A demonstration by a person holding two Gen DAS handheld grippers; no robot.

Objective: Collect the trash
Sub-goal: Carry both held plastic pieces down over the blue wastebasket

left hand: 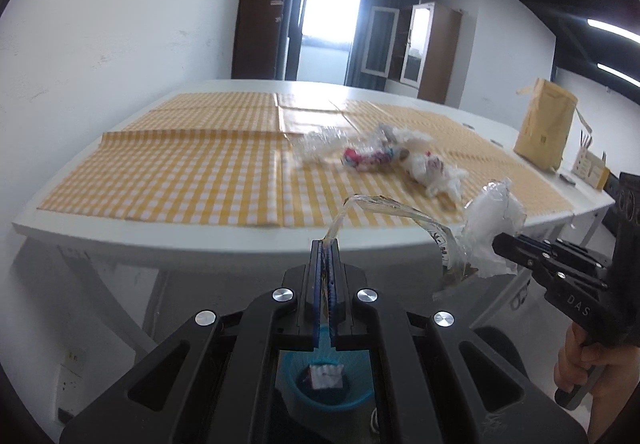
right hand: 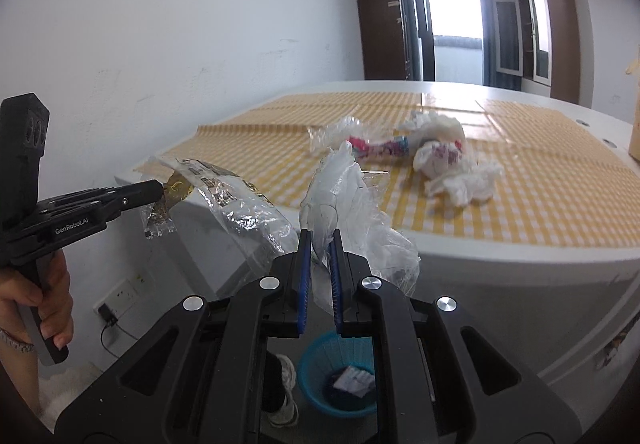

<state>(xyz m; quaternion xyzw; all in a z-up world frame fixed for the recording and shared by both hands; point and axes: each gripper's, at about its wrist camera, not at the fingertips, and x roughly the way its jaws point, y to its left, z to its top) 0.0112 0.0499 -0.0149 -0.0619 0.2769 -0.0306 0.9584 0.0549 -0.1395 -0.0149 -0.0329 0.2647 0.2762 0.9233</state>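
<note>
My left gripper (left hand: 326, 244) is shut on a clear printed plastic wrapper (left hand: 384, 208), held off the table's front edge; the gripper (right hand: 158, 192) and wrapper (right hand: 232, 196) also show in the right wrist view. My right gripper (right hand: 320, 236) is shut on crumpled white plastic (right hand: 340, 192); it also shows in the left wrist view (left hand: 498, 242) with that plastic (left hand: 490, 228). More trash lies on the checked cloth: a clear wrapper (left hand: 320, 144), a pink wrapper (left hand: 368, 156) and white tissue (left hand: 432, 168). A blue bin (left hand: 324, 384) stands on the floor below.
The white table (left hand: 160, 240) carries a yellow checked cloth (left hand: 180, 172). A brown paper bag (left hand: 546, 128) and a small box (left hand: 592, 168) stand at its right end. A white wall lies left. A wall socket (right hand: 120, 298) sits low on it.
</note>
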